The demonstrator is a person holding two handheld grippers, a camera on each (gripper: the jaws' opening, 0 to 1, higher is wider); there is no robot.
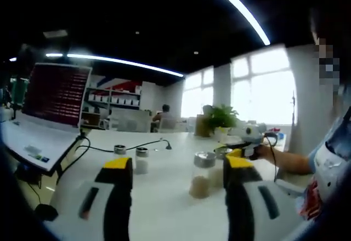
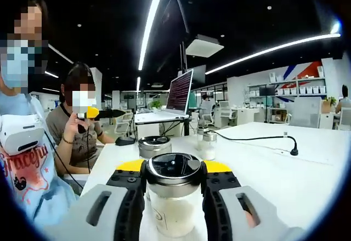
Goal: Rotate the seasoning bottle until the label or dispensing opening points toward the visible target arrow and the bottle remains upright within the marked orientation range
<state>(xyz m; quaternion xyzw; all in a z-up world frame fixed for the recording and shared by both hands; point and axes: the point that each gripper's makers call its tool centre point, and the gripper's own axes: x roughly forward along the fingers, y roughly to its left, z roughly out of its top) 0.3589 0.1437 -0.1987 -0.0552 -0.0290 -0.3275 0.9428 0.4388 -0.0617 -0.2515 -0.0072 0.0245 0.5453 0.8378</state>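
- The seasoning bottle, clear glass with a metal cap, stands upright at the lower centre of the right gripper view, clamped between the right gripper's jaws.
- The left gripper hangs released, jaws spread, above the white table.
- Between its jaws stands a brown-filled jar; two small shakers sit left of centre.

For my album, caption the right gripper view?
Right tool clamps a clear glass seasoning jar with shiny metal lid above a white table.
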